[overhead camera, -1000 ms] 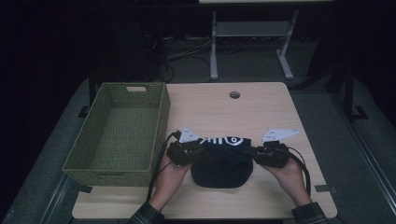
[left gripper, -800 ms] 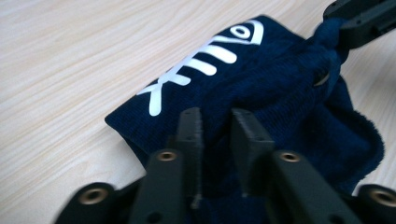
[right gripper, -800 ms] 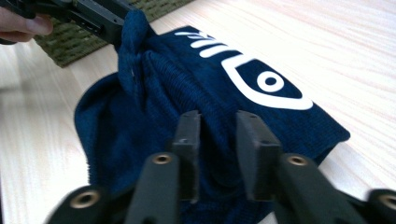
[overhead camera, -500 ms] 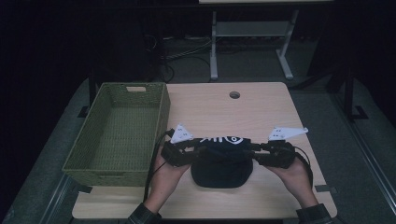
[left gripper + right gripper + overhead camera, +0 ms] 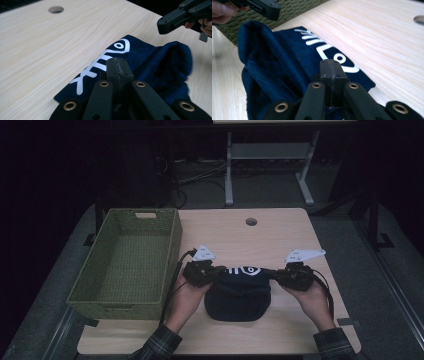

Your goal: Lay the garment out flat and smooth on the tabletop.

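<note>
Both jaws have just closed — the left hand-held gripper (image 5: 216, 274) and right hand-held gripper (image 5: 274, 275) are each clenched on the navy beanie (image 5: 239, 292), near the worktop's (image 5: 280, 235) front edge.

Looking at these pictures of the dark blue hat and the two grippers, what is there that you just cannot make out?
- Whether the left gripper pinches any of the blue beanie: left gripper view, its shut jaws cover the spot.
- Same for the right gripper, right gripper view.
- Green basket's near inside wall: high view, hidden by its rim.
- Room behind the table: too dark.
</note>
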{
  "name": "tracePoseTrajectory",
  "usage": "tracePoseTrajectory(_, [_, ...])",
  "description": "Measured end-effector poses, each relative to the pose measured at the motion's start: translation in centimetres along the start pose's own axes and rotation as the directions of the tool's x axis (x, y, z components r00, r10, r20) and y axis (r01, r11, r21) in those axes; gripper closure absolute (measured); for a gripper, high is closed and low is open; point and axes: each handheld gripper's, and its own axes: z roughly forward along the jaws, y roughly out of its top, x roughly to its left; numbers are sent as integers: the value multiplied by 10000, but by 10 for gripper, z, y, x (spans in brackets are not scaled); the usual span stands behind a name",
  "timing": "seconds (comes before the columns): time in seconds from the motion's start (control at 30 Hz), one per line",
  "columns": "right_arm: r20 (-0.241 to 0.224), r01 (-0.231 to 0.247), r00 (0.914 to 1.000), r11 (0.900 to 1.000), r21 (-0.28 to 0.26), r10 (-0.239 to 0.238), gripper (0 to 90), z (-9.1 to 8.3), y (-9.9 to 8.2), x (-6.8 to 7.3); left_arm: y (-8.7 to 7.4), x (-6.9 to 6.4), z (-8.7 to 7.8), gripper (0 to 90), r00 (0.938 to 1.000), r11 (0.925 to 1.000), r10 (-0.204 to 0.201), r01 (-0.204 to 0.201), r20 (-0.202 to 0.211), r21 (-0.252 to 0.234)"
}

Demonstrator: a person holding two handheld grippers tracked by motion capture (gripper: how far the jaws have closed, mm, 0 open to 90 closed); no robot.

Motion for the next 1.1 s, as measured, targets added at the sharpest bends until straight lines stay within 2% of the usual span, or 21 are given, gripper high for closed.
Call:
tracePoseTrajectory(0.13, [-151,71,9999,10000,28,-70,897,-1,-8,4,-5,-6,5,898,9994,9995,131,-140,307,300])
tracePoseTrajectory(0.2, [-273,128,9996,9998,151,-124,897,-2,-13,10,-9,-11,4,898,9986,9991,171,-189,504,368])
tracePoseTrajectory(0.4, [-522,389,9979,9989,279,-374,898,-4,-23,25,-26,-27,-3,898,9972,9982,233,-271,712,528])
tracePoseTrajectory(0.7, [-793,374,9963,9969,689,-319,897,2,-38,39,-46,-37,-1,898,9973,9927,518,-570,511,1064])
tracePoseTrajectory(0.87, [-845,376,9960,9924,1172,-278,898,15,-48,43,-59,-33,5,898,9987,9894,381,-424,341,1386])
tracePoseTrajectory(0.93, [-895,283,9958,9921,1220,-174,898,19,-52,45,-63,-31,8,898,9990,9880,294,-343,345,1506])
tracePoseTrajectory(1.1, [-935,225,9956,9909,1323,-101,899,23,-57,49,-70,-28,15,899,9991,9811,412,-430,136,1885])
